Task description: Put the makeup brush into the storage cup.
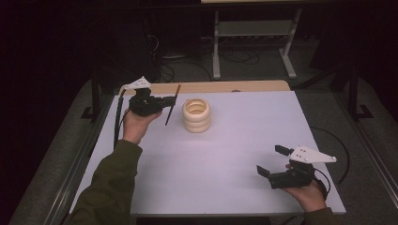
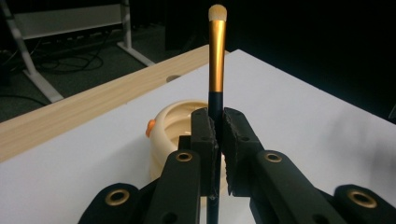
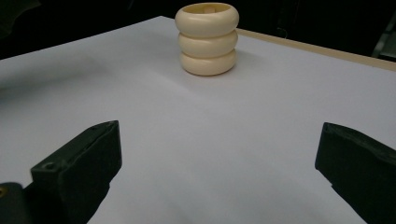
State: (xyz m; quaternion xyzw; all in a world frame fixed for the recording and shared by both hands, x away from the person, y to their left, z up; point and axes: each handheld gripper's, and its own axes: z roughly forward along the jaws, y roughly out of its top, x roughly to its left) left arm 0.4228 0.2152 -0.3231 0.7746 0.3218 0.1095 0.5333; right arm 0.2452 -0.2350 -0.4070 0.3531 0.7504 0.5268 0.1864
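A makeup brush point(image 2: 216, 56) with a gold ferrule, dark handle and pale tip stands upright between the jaws of my left gripper point(image 2: 217, 135), which is shut on its handle. In the high view the left gripper point(image 1: 165, 102) holds the brush point(image 1: 172, 105) just left of a cream ribbed holder point(image 1: 196, 115) made of three stacked rings, open at the top. The holder point(image 2: 173, 126) sits right behind the jaws, with a small orange bit at its rim. My right gripper point(image 1: 272, 159) rests near the front right of the table, jaws wide apart and empty; the holder point(image 3: 207, 38) stands far ahead of it.
The white tabletop point(image 1: 225, 154) has a wooden strip point(image 1: 211, 86) along its far edge. Behind the table stands a metal frame point(image 1: 253, 42) with cables on the floor. A green sleeve point(image 1: 110, 187) comes in at the lower left.
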